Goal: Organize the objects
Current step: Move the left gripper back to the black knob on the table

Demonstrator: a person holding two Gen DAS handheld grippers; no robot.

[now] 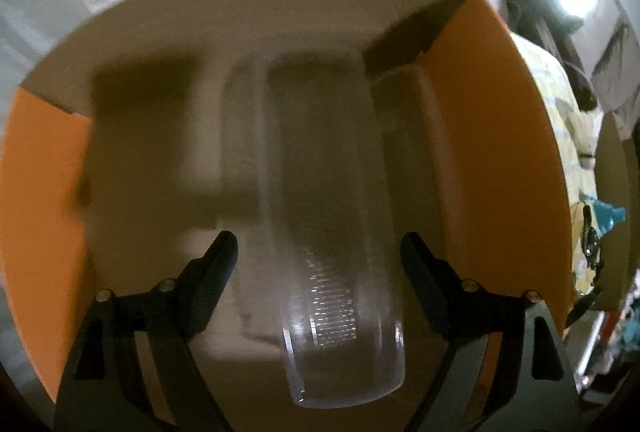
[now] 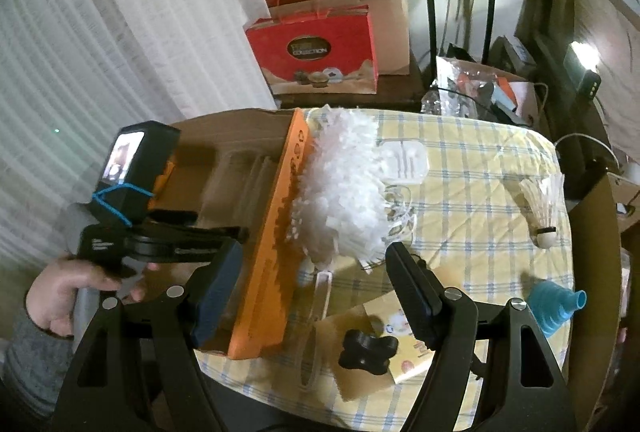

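The left claw (image 1: pixel 318 256) hangs spread wide over the open cardboard box (image 1: pixel 280 16), holding nothing. Between and below its tips lies a clear plastic container (image 1: pixel 332 232), blurred in the left wrist view, so I cannot tell whether it rests on the box floor or is dropping. A second clear piece (image 1: pixel 404 104) sits just beside it, against the orange flap (image 1: pixel 500 152).

The right claw (image 2: pixel 320 272) is also spread wide and empty. It hovers over the near edge of the desk (image 2: pixel 480 160), just beside the box's orange wall, with the person's hand (image 2: pixel 68 292) gripping the other handle to its left. Still out on the checked cloth are a white fluffy duster (image 2: pixel 340 192), a white earphone case (image 2: pixel 404 156), a shuttlecock (image 2: pixel 542 208), a blue funnel-shaped thing (image 2: pixel 554 306), a black knob (image 2: pixel 366 350) and a small yellow packet (image 2: pixel 404 348) under it.

To my eye the risk is the duster: its head leans on the box wall, and a careless grab at the handle could drag the earphone cord along or tip the flap. The shuttlecock, near the far edge, could roll off if nudged.

A red bag (image 2: pixel 316 52) behind the desk reads "COLLECTION"; other print is too small to read.
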